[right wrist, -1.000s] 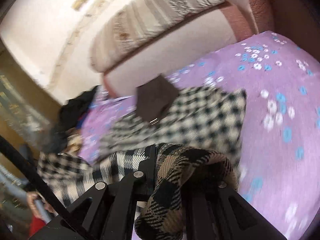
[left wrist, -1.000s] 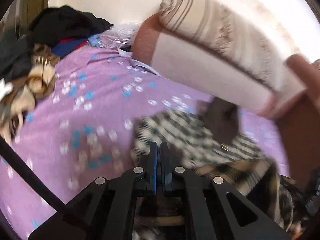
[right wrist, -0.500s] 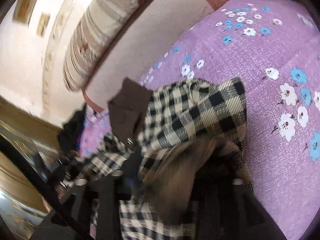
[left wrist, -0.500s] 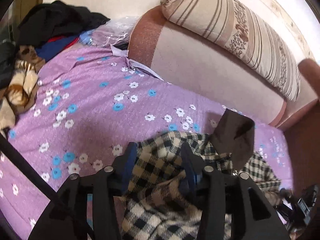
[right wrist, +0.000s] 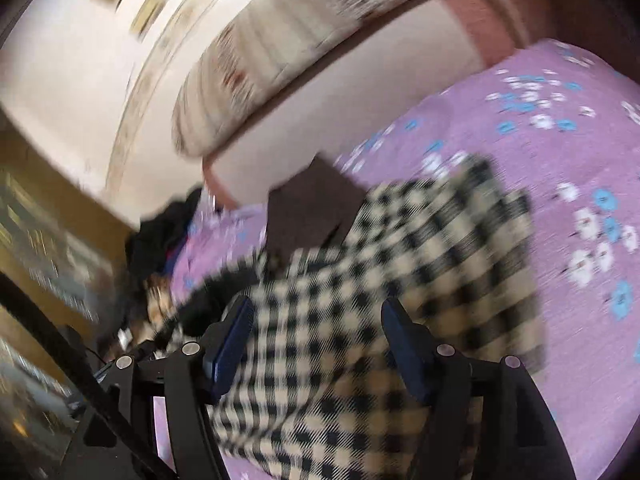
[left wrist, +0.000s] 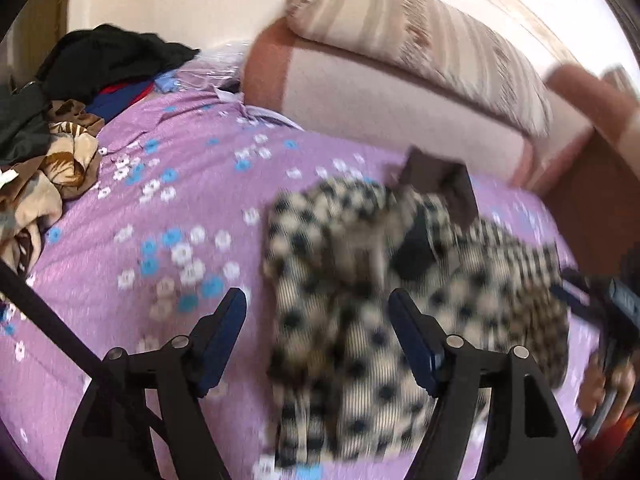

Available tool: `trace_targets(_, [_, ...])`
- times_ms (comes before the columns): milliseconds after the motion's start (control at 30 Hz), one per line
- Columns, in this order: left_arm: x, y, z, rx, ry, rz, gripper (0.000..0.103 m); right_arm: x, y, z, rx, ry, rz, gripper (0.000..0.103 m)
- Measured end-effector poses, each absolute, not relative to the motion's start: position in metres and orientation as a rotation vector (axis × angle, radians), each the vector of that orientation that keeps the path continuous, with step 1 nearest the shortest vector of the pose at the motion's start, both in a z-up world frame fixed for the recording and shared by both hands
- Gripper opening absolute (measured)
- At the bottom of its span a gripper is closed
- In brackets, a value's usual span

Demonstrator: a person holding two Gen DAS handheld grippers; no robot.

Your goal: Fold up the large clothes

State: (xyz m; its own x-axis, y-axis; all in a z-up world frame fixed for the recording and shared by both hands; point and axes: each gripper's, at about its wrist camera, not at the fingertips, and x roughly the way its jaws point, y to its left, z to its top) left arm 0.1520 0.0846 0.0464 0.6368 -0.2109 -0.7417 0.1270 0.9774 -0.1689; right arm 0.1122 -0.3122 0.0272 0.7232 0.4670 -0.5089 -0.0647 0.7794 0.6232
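Note:
A black-and-cream checked garment (left wrist: 360, 280) with a brown collar (left wrist: 436, 176) lies bunched on the purple flowered bedspread (left wrist: 160, 208). My left gripper (left wrist: 318, 304) hovers above its near left part, jaws wide and still opening, and the pads touch no cloth. In the right wrist view the same checked garment (right wrist: 400, 264) spreads below my right gripper (right wrist: 316, 312), whose jaws are likewise wide and still opening, with the cloth lying loose under them. The brown collar (right wrist: 308, 204) points toward the sofa back. Both views are motion-blurred.
A striped bolster (left wrist: 420, 48) rests on the pink sofa back (left wrist: 380, 108) behind the garment. A pile of dark and brown clothes (left wrist: 60, 112) sits at the far left of the bed. A person's hand (left wrist: 604, 396) holds the other gripper at the right edge.
Both grippers were shut a second ago, the right one on a bunch of checked cloth. Both have opened wide and let the garment drop onto the bedspread, then drawn back from it.

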Motion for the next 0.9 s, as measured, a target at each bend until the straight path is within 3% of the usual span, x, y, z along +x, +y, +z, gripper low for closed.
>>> trace_targets(200, [0.143,0.073,0.024,-0.012,0.846,-0.215,0.073,0.130,-0.257,0.038,0.495,0.752,0.364,0.072])
trace_targets(367, [0.156,0.068,0.010,0.040,0.857,-0.253,0.073,0.200,-0.210,0.038,0.426,0.836,0.378,0.072])
trace_targets(433, [0.167,0.065,0.007,0.047,0.883,-0.269,0.061,0.228,-0.188,0.028,0.370,0.903,0.367,0.072])
trace_targets(500, [0.178,0.065,0.002,0.030,0.925,-0.280,0.018,0.255,-0.166,0.012,0.310,0.985,0.368,0.070])
trace_targets(567, [0.187,0.070,-0.001,-0.009,0.955,-0.271,0.012,0.266,-0.152,0.001,0.280,1.030,0.385,0.021])
trace_targets(600, [0.189,0.074,0.002,-0.028,0.953,-0.270,0.009,0.269,-0.148,-0.001,0.273,1.050,0.388,0.005])
trace_targets(767, [0.197,0.095,0.026,-0.101,0.876,-0.179,0.008,0.259,-0.180,0.026,0.274,0.927,0.258,0.004])
trace_targets(900, [0.210,0.102,0.009,-0.098,0.926,-0.092,0.009,0.260,-0.216,0.019,0.246,0.927,0.031,0.001])
